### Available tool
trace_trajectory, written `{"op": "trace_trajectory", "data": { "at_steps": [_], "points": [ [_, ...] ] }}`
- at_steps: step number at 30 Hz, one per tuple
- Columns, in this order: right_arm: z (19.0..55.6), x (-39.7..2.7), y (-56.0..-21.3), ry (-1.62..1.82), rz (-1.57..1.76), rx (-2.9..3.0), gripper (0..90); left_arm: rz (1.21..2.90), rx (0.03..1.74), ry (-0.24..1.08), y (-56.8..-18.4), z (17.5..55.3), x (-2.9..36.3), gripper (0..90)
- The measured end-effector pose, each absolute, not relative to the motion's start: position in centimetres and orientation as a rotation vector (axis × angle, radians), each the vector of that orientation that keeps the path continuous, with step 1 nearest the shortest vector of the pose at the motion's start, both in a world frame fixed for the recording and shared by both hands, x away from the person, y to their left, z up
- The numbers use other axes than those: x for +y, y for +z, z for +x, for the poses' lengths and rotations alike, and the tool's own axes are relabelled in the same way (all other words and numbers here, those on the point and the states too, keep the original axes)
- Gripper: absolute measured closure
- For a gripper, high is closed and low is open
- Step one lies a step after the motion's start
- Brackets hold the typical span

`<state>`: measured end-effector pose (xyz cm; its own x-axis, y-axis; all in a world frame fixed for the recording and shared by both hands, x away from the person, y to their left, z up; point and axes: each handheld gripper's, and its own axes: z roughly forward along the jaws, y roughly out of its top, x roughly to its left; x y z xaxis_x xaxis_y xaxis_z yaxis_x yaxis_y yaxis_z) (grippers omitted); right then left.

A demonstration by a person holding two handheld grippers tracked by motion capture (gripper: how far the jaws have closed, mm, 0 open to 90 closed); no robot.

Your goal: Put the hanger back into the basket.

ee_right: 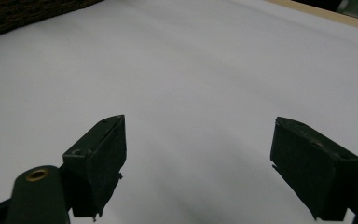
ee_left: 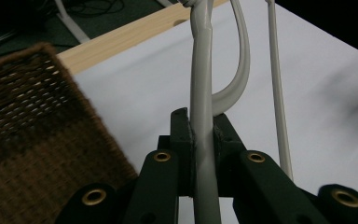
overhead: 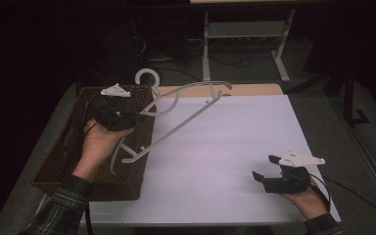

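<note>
Hanger: pale grey plastic coat hanger held aloft, half over the dark woven wicker basket.
Left gripper: fingers clamped on 1 arm.
Right gripper: fingers spread, empty, right of basket.
Risk: off-centre hold may let it swivel.

Dim overall, with the white tabletop the brightest area and the far room and left edge sunk nearly to black. Soft, faint shadows on the white surface, no hard glare. Slightly grainy and soft in the high view; blurred on the near black jaws and on the wicker basket at left.
</note>
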<state>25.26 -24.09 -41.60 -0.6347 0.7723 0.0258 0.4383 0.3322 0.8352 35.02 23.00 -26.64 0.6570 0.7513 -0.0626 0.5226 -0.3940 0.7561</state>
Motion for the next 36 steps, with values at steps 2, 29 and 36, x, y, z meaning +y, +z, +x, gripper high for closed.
{"op": "trace_trajectory", "data": {
  "at_steps": [2,29,36],
  "points": [
    [25.2,-24.0,-41.6,1.221,1.073,2.221,17.5,2.086,0.994,0.385,-26.5,34.9,24.0,82.2],
    [25.3,-23.9,-41.7,1.213,1.082,2.222,17.1,1.994,1.240,0.518,-27.5,34.4,37.0,82.2],
    [25.3,-23.9,-41.7,1.208,1.091,2.222,17.1,1.978,1.311,0.549,-28.8,34.6,40.0,82.2]
  ]
}}
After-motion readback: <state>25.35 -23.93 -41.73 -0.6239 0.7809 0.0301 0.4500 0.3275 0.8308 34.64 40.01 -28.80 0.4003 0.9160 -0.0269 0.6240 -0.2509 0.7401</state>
